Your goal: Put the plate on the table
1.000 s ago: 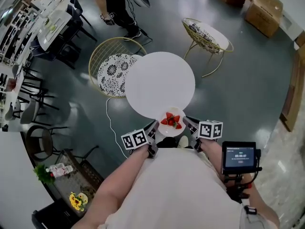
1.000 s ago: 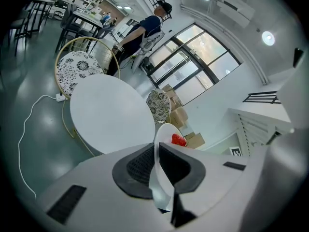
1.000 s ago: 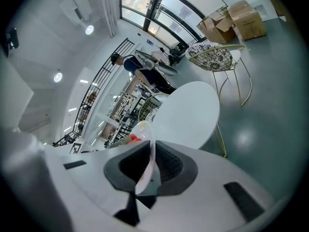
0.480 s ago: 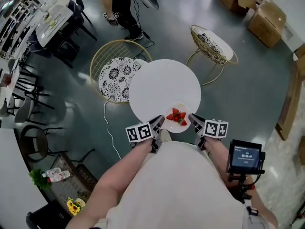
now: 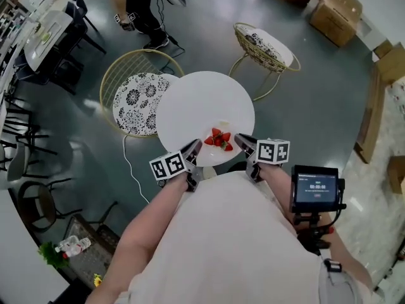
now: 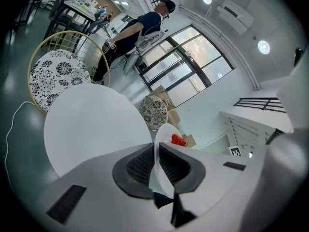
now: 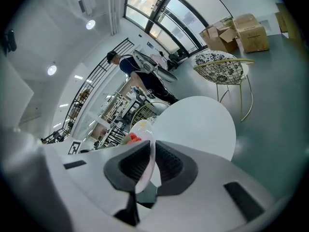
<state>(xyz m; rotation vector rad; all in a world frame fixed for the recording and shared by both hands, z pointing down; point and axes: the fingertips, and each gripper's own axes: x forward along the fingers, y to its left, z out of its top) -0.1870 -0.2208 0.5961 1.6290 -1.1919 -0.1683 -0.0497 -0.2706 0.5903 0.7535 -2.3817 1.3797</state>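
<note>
one plate of strawberries, gripped from both sides over the table's near edge

one white plate [image 5: 215, 154], carrying red strawberries [image 5: 218, 139], level above the near edge of the round white table [image 5: 196, 103]; whether it touches the top cannot be told. left gripper [image 5: 192, 152] clamped on the plate's left rim, jaws narrow with the thin edge between the dark pads [image 6: 137, 164]; right gripper [image 5: 244, 145] clamped on the right rim in the same way, pads [image 7: 169, 163] tight on the edge. beyond the table: a wire chair [image 5: 130, 97] with a patterned cushion just beside its left edge, a second chair [image 5: 264, 46] near the far right, cardboard boxes [image 5: 335, 8] well apart, a person [image 5: 136, 5] standing at the far left.
</note>
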